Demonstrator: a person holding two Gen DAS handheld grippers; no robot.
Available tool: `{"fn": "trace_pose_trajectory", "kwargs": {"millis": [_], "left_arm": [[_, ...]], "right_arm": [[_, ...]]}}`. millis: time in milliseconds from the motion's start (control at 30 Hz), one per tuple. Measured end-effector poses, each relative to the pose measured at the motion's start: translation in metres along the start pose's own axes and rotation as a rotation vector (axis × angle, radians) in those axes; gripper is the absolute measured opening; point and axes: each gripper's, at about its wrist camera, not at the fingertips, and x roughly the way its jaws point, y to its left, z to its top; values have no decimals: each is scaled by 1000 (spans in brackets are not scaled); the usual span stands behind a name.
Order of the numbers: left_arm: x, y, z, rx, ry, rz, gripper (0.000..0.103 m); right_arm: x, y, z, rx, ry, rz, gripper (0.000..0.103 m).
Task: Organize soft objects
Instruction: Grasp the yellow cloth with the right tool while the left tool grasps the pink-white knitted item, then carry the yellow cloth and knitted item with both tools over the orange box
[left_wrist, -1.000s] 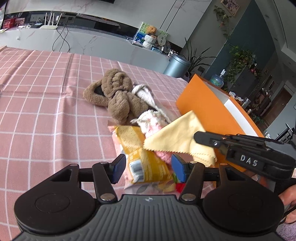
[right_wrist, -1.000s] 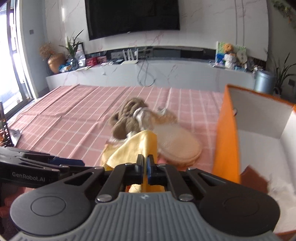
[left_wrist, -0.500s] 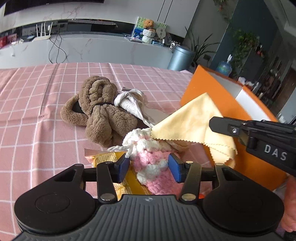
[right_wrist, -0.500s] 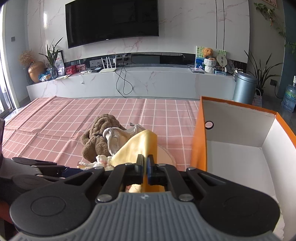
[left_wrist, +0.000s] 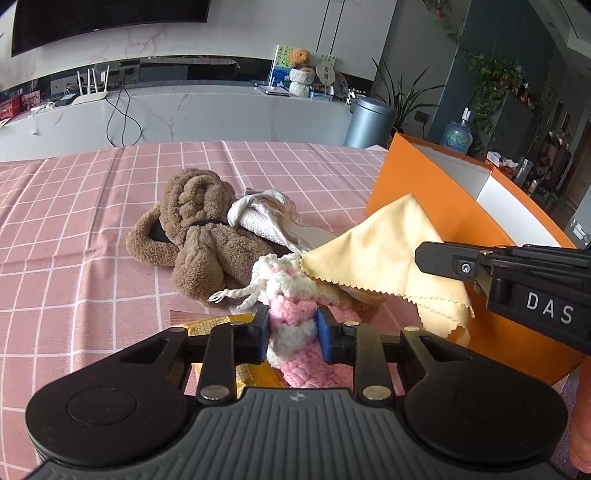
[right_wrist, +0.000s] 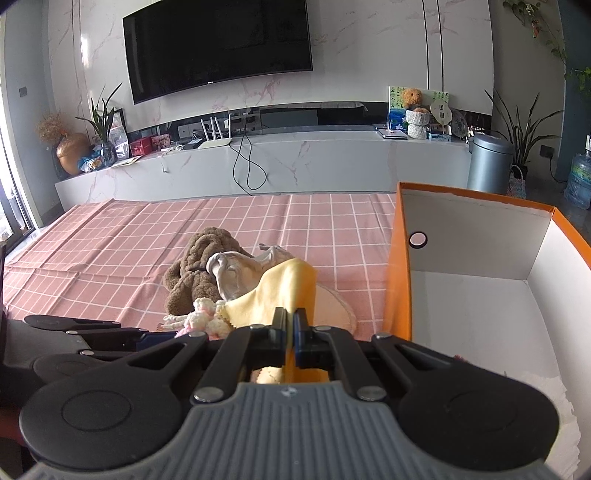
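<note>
left gripper (left_wrist: 291, 328): jaws have just been closing and now pinch the pink-and-white knitted piece (left_wrist: 295, 295); the blue pads press into the yarn on both sides.
right gripper (right_wrist: 290, 328): jaws shut tight on the yellow cloth (right_wrist: 284, 291), which is clamped at a fold and stands up from between them.
yellow cloth, left wrist view: hangs from the right gripper, just left of the orange box (left_wrist: 436, 206); its zigzag edge drapes over the knitted piece.
knitted piece: low against the bench (left_wrist: 74, 229), left of the orange box, near the front of the pile; white drawstring ends trail off to its left.
brown plush toy (left_wrist: 195, 236): lies on the bench, left of the box and farther from the camera than the knitted piece; a dark band wraps its middle.
white cloth (left_wrist: 262, 218): bunched against the plush toy on the side nearer the box.
yellow packet (left_wrist: 218, 325): flat on the bench under the left gripper, mostly hidden.
beige pad (right_wrist: 332, 306): flat on the bench just left of the box, partly under the yellow cloth.
orange box, right wrist view: open top, white inside, round hole in the far wall; white crumpled paper (right_wrist: 554, 402) in the near corner.
bench: covered by a pink checked cloth.
</note>
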Motion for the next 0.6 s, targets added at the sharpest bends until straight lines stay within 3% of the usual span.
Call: {"fn": "trace_pose_trajectory", "kwargs": {"millis": [233, 600], "left_arm": [[-33, -5, 2, 13, -56, 39, 28], [-90, -21, 19, 18, -171, 26, 28]], "right_arm": [[-24, 2, 4, -1, -48, 16, 1], [-75, 0, 13, -7, -145, 33, 1]]}}
